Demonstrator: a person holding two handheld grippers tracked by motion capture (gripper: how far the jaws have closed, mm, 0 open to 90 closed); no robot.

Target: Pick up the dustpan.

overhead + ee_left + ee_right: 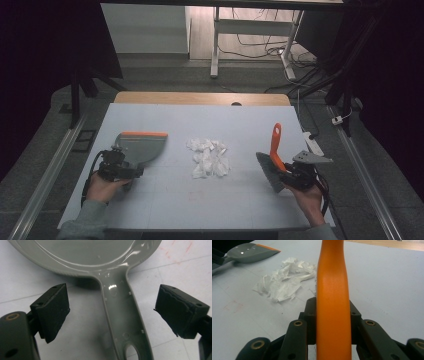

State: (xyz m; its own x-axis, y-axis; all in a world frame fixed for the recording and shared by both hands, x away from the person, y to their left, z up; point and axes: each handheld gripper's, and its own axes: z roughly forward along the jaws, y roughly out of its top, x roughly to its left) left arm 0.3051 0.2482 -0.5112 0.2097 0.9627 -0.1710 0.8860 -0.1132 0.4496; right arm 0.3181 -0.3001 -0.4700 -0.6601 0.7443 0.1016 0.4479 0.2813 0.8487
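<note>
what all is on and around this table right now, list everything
dustpan: one, grey with an orange front edge, lying flat on the left of the table, its handle between the left gripper's open jaws
brush: one, orange handle and grey bristles, on the right, held at the handle
crumpled paper: one loose pile, white, middle of the table
table: one, pale grey top with a wooden strip along the far edge
power strip: one, white, at the table's right edge
desk frame: one, white, on the floor beyond the table, cables around it
left gripper: one, black, jaws wide apart on either side of the dustpan handle, not touching it
right gripper: one, black, clamped on the brush handle
</note>
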